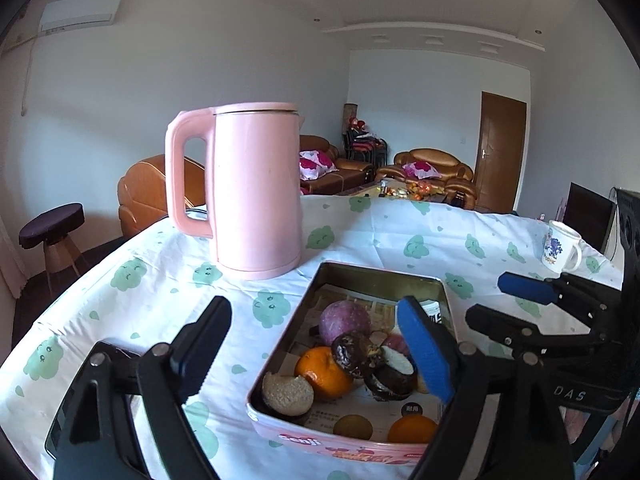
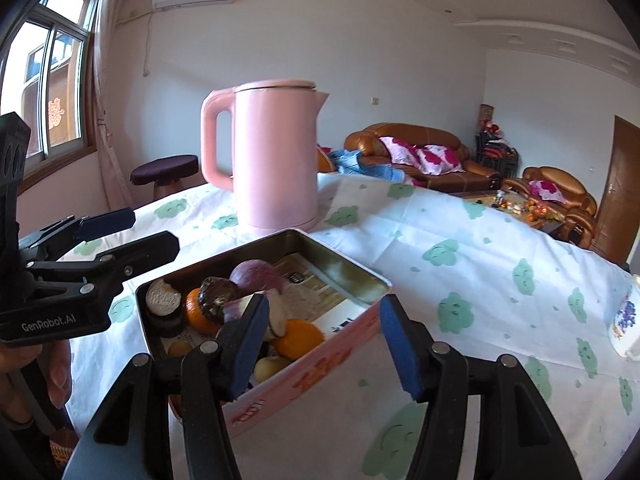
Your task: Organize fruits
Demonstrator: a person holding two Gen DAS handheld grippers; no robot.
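1. Both your grippers hover over the near end of the pink tin, and neither carries anything. The left gripper stands wide, its jaws released, with the tin's left wall and the table between them. One blue pad hangs over the tin's contents without pressing on them.

2. The right gripper is released too, its jaws partly apart and straddling the tin's near right wall. No fruit sits between the pads.

3. The fruit lies inside the tin, piled at the near end: an orange beside a purple round fruit, a second orange at the near wall, and a yellowish fruit low in the corner. Chocolate-coated pastries lie mixed among them, one bitten.

4. Judging by this, the gathering looks mostly done. The far half of the tin shows only its printed paper lining, so there is room to spread things out.

5. The pink kettle stands just behind the tin, and a mug sits well apart at the right. Mind the kettle if you reach to the far end.
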